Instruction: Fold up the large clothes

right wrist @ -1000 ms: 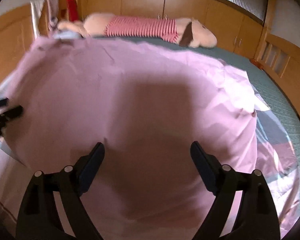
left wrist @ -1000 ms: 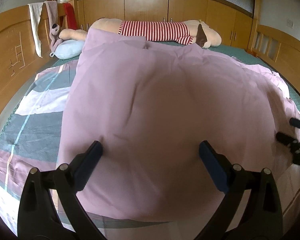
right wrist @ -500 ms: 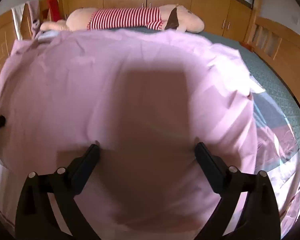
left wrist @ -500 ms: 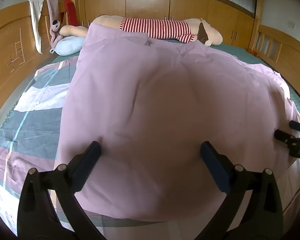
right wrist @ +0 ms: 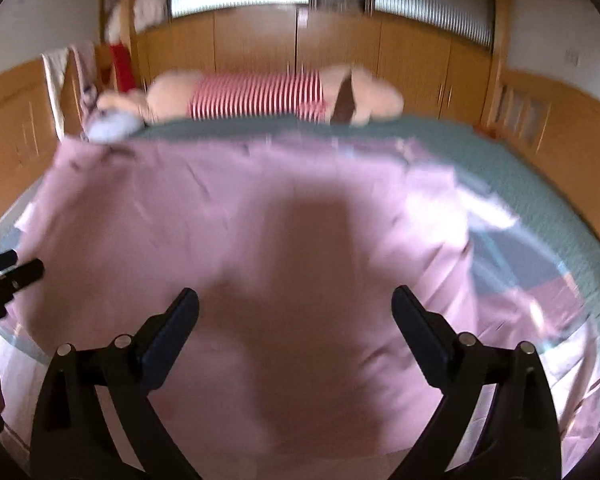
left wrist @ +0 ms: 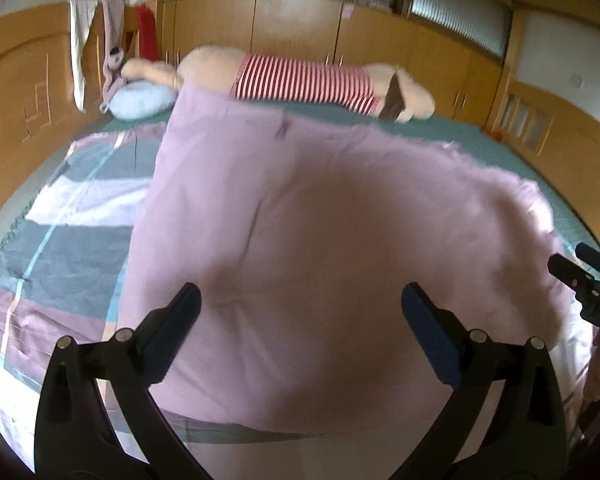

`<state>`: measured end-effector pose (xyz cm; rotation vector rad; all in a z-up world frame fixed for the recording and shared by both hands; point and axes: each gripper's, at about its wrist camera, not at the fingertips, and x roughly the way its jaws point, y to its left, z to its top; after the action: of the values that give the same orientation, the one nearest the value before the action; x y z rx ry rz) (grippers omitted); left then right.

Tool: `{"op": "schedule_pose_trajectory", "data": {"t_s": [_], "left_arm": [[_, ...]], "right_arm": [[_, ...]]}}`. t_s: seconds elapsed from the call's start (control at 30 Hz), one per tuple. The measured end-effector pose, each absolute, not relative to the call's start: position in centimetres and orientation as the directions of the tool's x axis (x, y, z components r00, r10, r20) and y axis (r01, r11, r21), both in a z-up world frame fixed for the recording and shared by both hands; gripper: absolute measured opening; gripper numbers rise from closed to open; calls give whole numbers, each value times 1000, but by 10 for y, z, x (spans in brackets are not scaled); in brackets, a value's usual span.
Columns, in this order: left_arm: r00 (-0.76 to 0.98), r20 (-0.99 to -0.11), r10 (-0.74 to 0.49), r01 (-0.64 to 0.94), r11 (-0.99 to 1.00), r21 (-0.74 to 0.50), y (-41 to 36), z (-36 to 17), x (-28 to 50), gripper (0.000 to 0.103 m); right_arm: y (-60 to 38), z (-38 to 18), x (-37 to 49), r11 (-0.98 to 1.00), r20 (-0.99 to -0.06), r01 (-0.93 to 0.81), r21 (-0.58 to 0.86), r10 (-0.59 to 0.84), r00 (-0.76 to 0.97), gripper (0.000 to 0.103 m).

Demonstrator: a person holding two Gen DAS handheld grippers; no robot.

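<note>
I have the left tool (left wrist: 300, 316) and the right tool (right wrist: 296, 312) both spread wide with nothing pinched between the fingers, each hanging over the near part of the pink cloth (left wrist: 320, 220). That cloth lies on the bed (left wrist: 72, 208), laid over a striped quilt (left wrist: 60, 240) that shows at both sides, its far edge short of the stuffed toy (left wrist: 300, 80) along the headboard end. I judge the job only partly done: the cloth looks like it has at least 1 fold in it, lying as a broad, slightly puffy slab, and further folds remain. The near edge drops out of sight below my tools. The right view is smeared, so I cannot count the layers.
</note>
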<state>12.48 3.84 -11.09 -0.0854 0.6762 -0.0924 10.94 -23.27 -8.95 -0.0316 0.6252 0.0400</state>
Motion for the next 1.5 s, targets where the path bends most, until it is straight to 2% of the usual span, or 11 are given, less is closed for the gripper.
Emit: {"op": "schedule_pose_trajectory", "data": {"t_s": [0.3, 0.47, 0.67, 0.9, 1.23, 1.5], "left_arm": [[849, -506, -149, 127, 989, -78, -9, -46, 48, 101], [882, -461, -94, 111, 994, 10, -36, -21, 17, 101], [863, -496, -96, 94, 995, -29, -44, -25, 6, 101], [863, -504, -32, 27, 1000, -16, -41, -25, 9, 101], [857, -514, -37, 25, 999, -31, -30, -27, 11, 101], [849, -528, -9, 10, 1000, -1, -34, -29, 12, 101]], "right_arm": [[-247, -41, 40, 997, -475, -41, 73, 71, 877, 102], [-248, -24, 19, 998, -463, 4, 68, 28, 886, 102], [-253, -28, 10, 998, -475, 48, 37, -24, 880, 102], [-246, -42, 13, 998, -499, 61, 0, -52, 865, 102], [-230, -45, 6, 996, -428, 60, -72, -86, 900, 102], [-227, -50, 10, 996, -441, 52, -77, -80, 894, 102]]}}
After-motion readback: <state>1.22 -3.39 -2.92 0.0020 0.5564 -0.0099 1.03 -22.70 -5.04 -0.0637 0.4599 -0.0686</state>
